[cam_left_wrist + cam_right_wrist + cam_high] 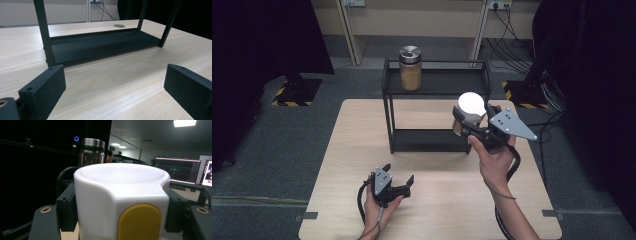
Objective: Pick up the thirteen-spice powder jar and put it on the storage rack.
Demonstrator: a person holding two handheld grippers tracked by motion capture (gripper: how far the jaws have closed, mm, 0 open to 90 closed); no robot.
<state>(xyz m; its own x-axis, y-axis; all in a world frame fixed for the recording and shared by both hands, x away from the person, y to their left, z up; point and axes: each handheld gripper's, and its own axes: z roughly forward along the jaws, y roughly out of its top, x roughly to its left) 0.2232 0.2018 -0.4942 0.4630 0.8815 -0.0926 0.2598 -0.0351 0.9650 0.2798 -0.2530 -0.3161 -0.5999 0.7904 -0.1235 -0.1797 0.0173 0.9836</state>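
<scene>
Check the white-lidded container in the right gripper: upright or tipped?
Upright. In the high view the white-lidded container shows its lid facing up, and in the right gripper view the right gripper clamps its sides with the lid level.

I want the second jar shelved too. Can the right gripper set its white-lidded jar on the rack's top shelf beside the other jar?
Probably yes: the right gripper holds the white-lidded jar near top shelf height, with bare shelf beside the metal-lidded jar.

The rack [437, 107] stands at the table's [337, 165] twelve o'clock edge, a jar [410, 68] on its top shelf. At four o'clock from that jar, the right gripper [469, 122] holds a container [471, 111] off the rack's right end. The left gripper [399, 180] rests at six o'clock.
</scene>
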